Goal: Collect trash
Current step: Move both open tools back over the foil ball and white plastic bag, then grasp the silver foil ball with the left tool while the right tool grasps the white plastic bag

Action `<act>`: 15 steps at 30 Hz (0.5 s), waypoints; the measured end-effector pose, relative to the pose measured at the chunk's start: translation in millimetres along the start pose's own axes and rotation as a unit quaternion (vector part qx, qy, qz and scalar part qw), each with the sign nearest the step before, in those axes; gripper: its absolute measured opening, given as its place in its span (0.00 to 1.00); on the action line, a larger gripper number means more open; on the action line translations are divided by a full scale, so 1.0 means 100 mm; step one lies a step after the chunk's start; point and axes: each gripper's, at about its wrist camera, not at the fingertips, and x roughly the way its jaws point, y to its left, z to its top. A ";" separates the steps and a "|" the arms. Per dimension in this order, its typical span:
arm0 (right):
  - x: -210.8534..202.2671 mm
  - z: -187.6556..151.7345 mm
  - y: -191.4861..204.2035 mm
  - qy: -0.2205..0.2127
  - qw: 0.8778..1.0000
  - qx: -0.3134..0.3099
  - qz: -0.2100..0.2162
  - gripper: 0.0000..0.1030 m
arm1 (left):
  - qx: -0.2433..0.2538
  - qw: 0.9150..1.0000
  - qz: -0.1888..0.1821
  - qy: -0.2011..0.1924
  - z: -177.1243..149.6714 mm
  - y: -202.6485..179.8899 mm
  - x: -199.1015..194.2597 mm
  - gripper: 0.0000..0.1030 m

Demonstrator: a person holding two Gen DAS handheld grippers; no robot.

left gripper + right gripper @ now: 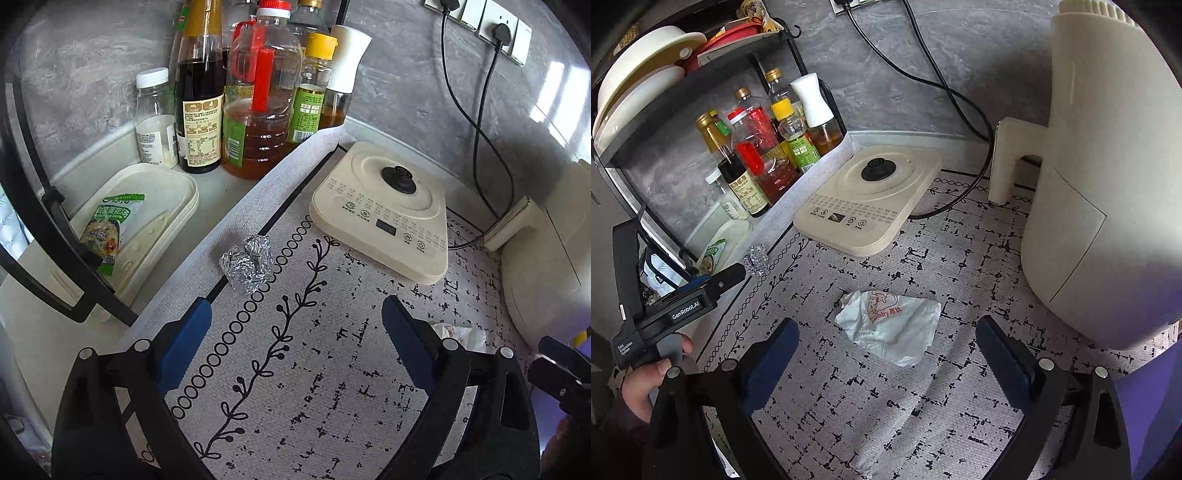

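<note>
Both empty: left gripper (295, 325) wide open short of foil ball (246, 266); right gripper (886, 343) wide open near plastic bag (890, 325).

Left gripper (295, 325) jaws wide, tilted down; right gripper (886, 343) likewise wide, nothing gripped.

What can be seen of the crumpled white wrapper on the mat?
The crumpled white wrapper looks like thin paper or plastic film, creased and partly flattened, with a reddish-orange cartoon print and lettering on top. It lies loose on the patterned mat, ahead of the open right gripper, whose fingers do not touch it. Nothing rests on it.
</note>
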 end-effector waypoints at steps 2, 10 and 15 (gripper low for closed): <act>0.13 0.00 -0.01 0.010 1.000 0.006 0.005 0.88 | 0.000 1.000 -0.001 0.005 0.02 -0.02 0.09 0.87; 0.77 -0.02 0.07 0.067 0.998 -0.018 -0.014 0.78 | 0.000 1.000 0.006 0.027 0.12 0.00 0.40 0.86; 0.96 -0.06 0.15 0.074 0.995 -0.058 -0.040 0.53 | -0.004 0.999 0.010 0.044 0.11 0.05 0.54 0.86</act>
